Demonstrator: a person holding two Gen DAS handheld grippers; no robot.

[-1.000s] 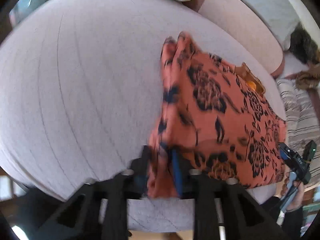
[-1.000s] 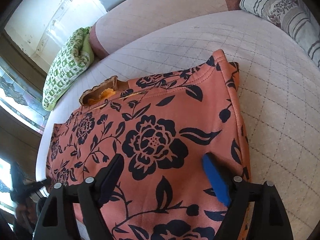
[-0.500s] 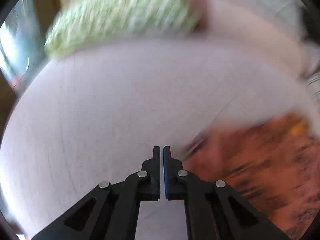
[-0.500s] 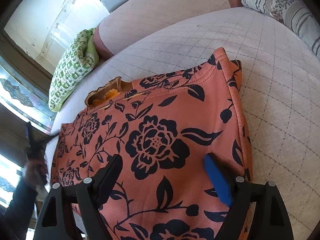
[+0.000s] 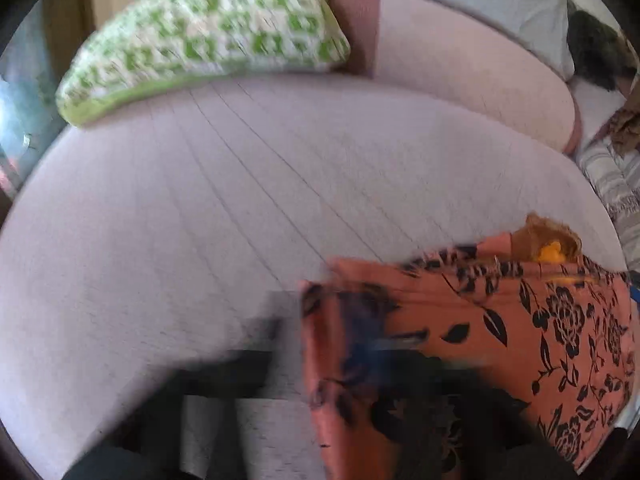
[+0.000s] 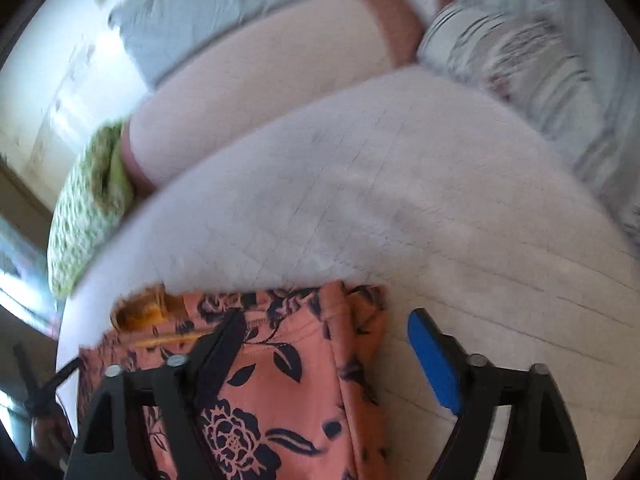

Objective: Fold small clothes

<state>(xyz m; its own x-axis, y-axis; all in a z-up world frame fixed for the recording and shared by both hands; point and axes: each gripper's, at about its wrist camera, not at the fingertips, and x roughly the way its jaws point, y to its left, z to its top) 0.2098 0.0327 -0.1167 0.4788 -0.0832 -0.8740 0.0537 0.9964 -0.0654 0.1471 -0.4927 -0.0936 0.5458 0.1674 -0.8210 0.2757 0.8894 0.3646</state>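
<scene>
Garment: an orange floral piece is lying flat on the quilted bed, folded, with a brown-and-yellow bit showing at its far left corner.
Right claw: it is standing released, jaws wide apart and gripping nothing; the dark left finger is sitting over the cloth, the blue-padded right finger is sitting over bare quilt just right of the garment's folded edge.
Left claw: it is smeared by motion blur at the bottom of its own view; I cannot tell whether it is released or clenched. The garment's near left edge is lying right at its fingers, with the rest of the cloth spreading off to the claw's right.
Green-and-white pillow: it is resting far ahead of the left claw, at the bed's far edge.
Striped cushion: it is lying far ahead and right of the right claw.
</scene>
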